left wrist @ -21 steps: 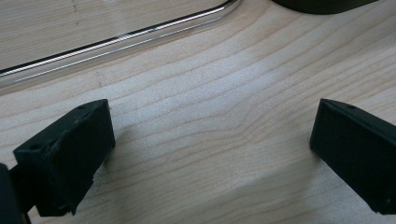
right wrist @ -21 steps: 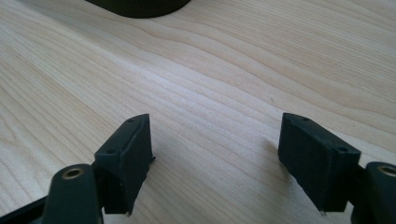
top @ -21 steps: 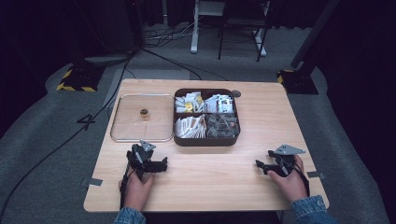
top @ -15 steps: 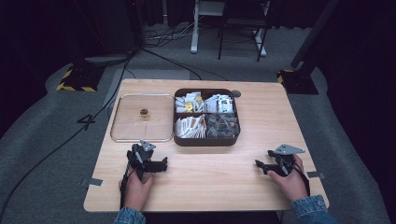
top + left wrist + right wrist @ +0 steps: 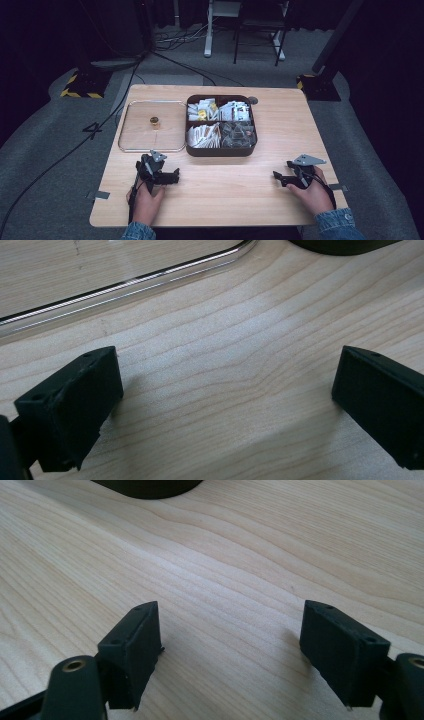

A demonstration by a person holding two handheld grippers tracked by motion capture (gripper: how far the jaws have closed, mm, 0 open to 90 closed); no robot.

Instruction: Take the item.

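A dark brown divided box (image 5: pixel 220 150) of packets and sachets stands at the table's middle back. To its left lies a clear lid (image 5: pixel 131 135) with a small gold knob (image 5: pixel 154 120). My left gripper (image 5: pixel 172 176) rests on the wood near the front left, just below the lid's rim (image 5: pixel 125 284). Its jaws stand wide apart over bare wood, so my left gripper (image 5: pixel 225 405) is open. My right gripper (image 5: pixel 276 176) rests at the front right, and my right gripper (image 5: pixel 230 647) is open and empty too. A hand holds each.
The wooden table (image 5: pixel 230 200) has bare wood between the two grippers. The box's dark wall (image 5: pixel 150 487) lies ahead of the right gripper. Cables, stand feet and yellow-black striped bases sit on the grey floor beyond the far edge.
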